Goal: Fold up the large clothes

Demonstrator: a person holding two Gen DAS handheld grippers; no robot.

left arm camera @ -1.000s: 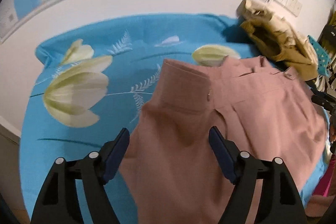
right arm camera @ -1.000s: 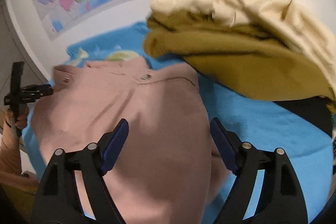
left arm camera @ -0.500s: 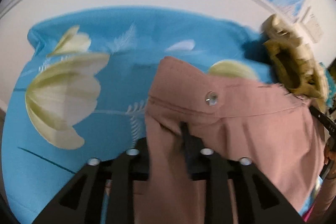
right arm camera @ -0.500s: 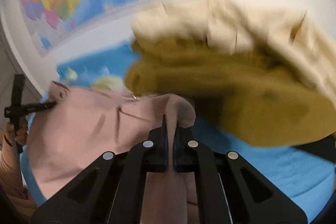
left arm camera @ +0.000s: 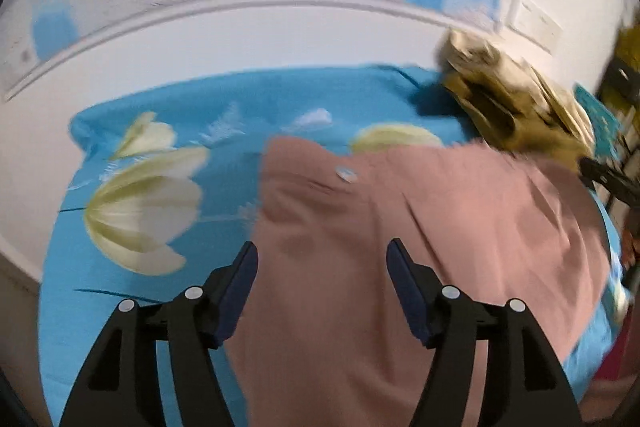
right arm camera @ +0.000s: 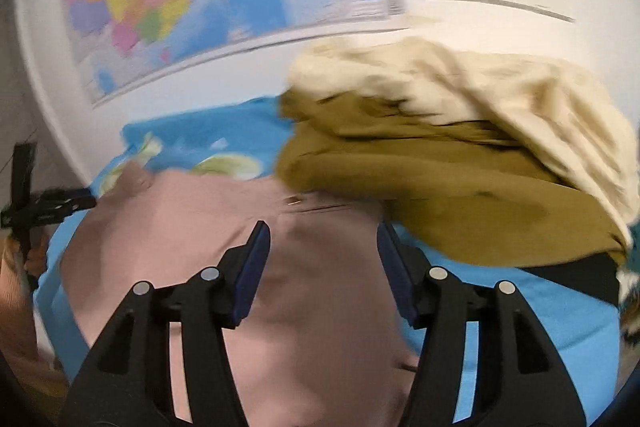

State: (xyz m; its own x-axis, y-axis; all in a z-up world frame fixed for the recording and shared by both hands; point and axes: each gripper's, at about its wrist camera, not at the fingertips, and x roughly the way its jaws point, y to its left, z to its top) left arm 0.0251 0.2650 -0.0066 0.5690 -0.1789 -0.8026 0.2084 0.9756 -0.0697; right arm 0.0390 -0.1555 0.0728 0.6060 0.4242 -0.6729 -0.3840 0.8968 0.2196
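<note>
Both the left gripper and right gripper have just opened wide — empty. The dusty-pink cotton garment, pinched half a second ago, now lies released at frame centre — fold placed.

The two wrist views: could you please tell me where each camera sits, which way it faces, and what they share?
Left wrist: sits on the left gripper, looks down over the pink buttoned garment on the blue flowered sheet toward the map wall; open fingers show.
Right wrist: sits on the right gripper, faces the mustard and cream clothes pile; open fingers and, left, the other gripper in a hand.
Shared: garment, sheet, pile, map.
</note>
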